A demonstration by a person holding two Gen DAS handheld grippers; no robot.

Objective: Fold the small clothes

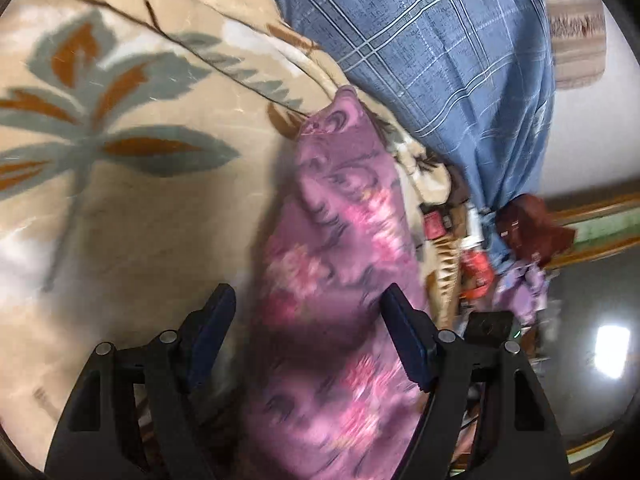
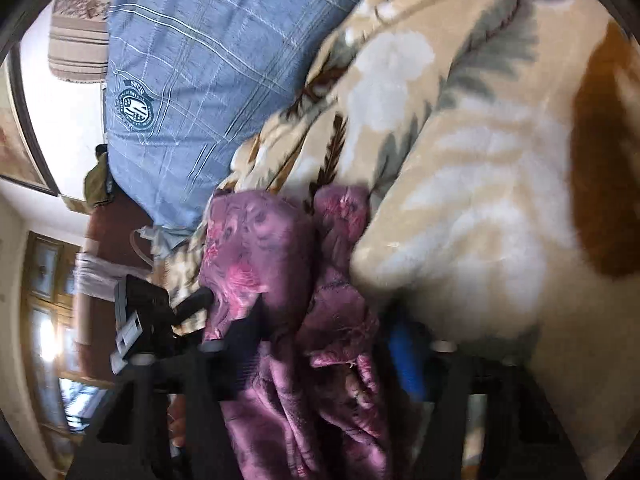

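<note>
A purple garment with pink flowers [image 1: 340, 240] lies crumpled in a long strip on a beige blanket with leaf patterns [image 1: 140, 220]. My left gripper [image 1: 310, 312] hovers over it, open, its dark blue pads wide apart on either side of the cloth and not pressing on it. In the blurred right wrist view the same garment [image 2: 256, 248] is bunched up at the blanket's [image 2: 480, 200] edge. My right gripper [image 2: 326, 340] straddles that bunch with its jaws apart; the blue pad on the right stands off the cloth. A black part of the left gripper [image 2: 136, 312] shows at the left.
A large blue checked pillow [image 1: 440, 60] [image 2: 192, 60] leans against the blanket behind the garment. Small red and lilac items [image 1: 476, 272] clutter the gap beside the bed. A striped cloth [image 2: 76, 40] hangs on the wall, and a wooden window [image 2: 44, 280] is beyond.
</note>
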